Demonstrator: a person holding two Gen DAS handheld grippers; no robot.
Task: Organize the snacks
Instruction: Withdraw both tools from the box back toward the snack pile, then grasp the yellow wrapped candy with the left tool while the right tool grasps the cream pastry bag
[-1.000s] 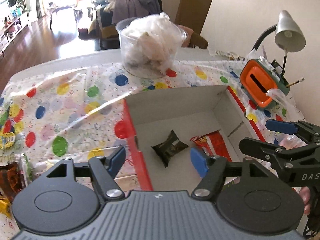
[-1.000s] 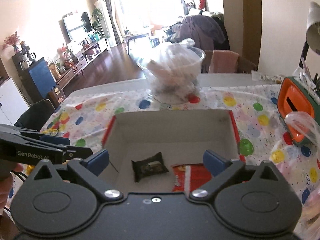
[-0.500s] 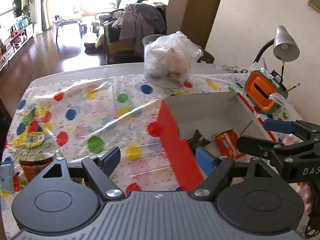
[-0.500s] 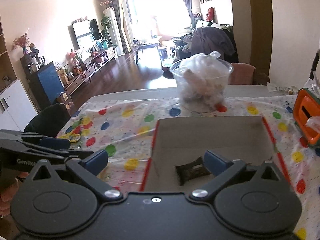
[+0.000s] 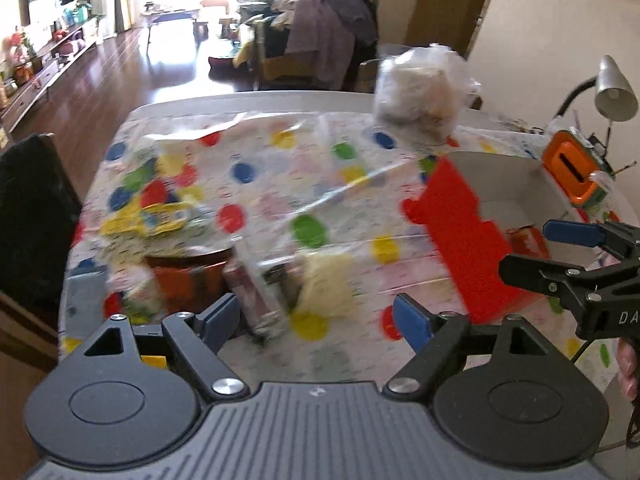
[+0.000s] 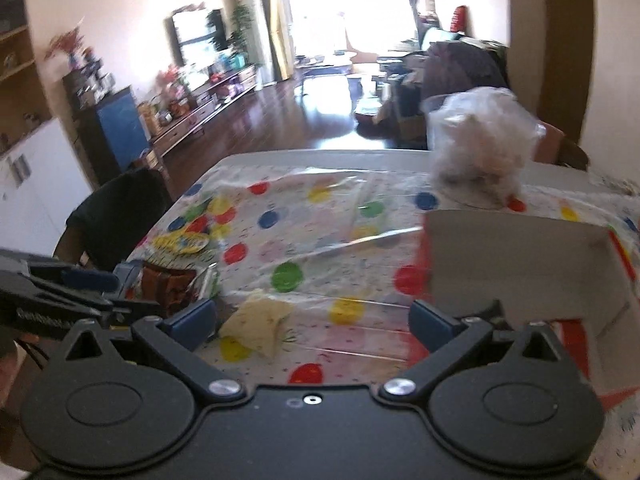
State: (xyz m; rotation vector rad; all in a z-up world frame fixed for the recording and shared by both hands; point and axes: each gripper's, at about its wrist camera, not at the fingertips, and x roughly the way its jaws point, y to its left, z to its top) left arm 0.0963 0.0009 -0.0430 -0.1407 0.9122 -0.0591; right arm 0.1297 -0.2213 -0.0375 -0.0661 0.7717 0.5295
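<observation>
While hovering over the polka-dot table [image 5: 280, 168], left gripper [image 5: 318, 316] kept fingers wide, nothing between them. Right gripper [image 6: 312, 318] likewise spread wide and empty. Pale yellow snack packet [image 6: 260, 322] lay on the cloth at 12 o'clock of the left fingers, toward 10 o'clock of the right. Blurred pile of snack wrappers [image 5: 176, 268] sat at 10 o'clock in the left view. Red cardboard box [image 5: 472, 236] stood at 2 o'clock, an orange-red packet [image 5: 526, 242] inside.
</observation>
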